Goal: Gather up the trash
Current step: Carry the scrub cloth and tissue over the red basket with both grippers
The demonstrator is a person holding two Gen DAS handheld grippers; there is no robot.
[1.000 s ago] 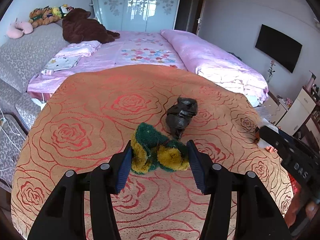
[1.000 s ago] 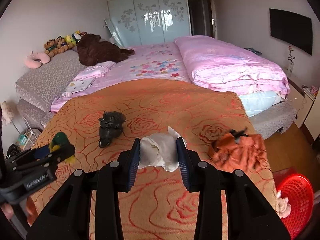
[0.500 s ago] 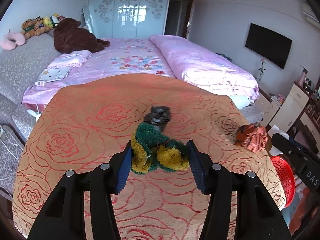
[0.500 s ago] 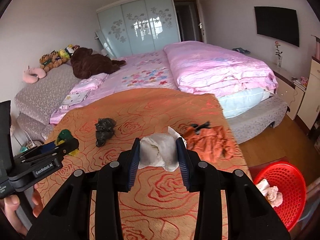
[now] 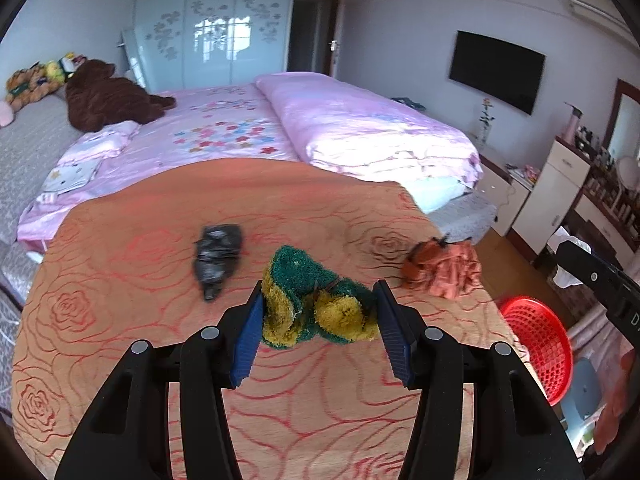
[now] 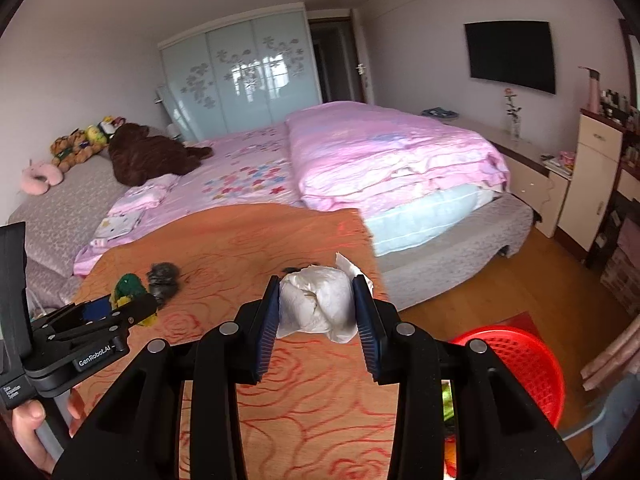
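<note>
Left wrist view: the left gripper [image 5: 319, 312] pinches a green-and-yellow fuzzy rag [image 5: 316, 308]; the right gripper [image 6: 316, 307] clamps a crumpled white paper wad [image 6: 316, 304] — neither yet in the red plastic basket [image 6: 520, 360]; a black crumpled bag [image 5: 218, 254] and an orange cloth [image 5: 444, 266] remain on the bed.

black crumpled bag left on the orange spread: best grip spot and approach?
Take the black bag across its wide upper bulk, coming down from above. It lies flat on the orange spread, narrowing to a thin tail at its near end, so the bulk probably gives the pads more to bite. Nothing touches it. Both grippers are full: left gripper on the green-yellow rag, right gripper on the white wad.
</note>
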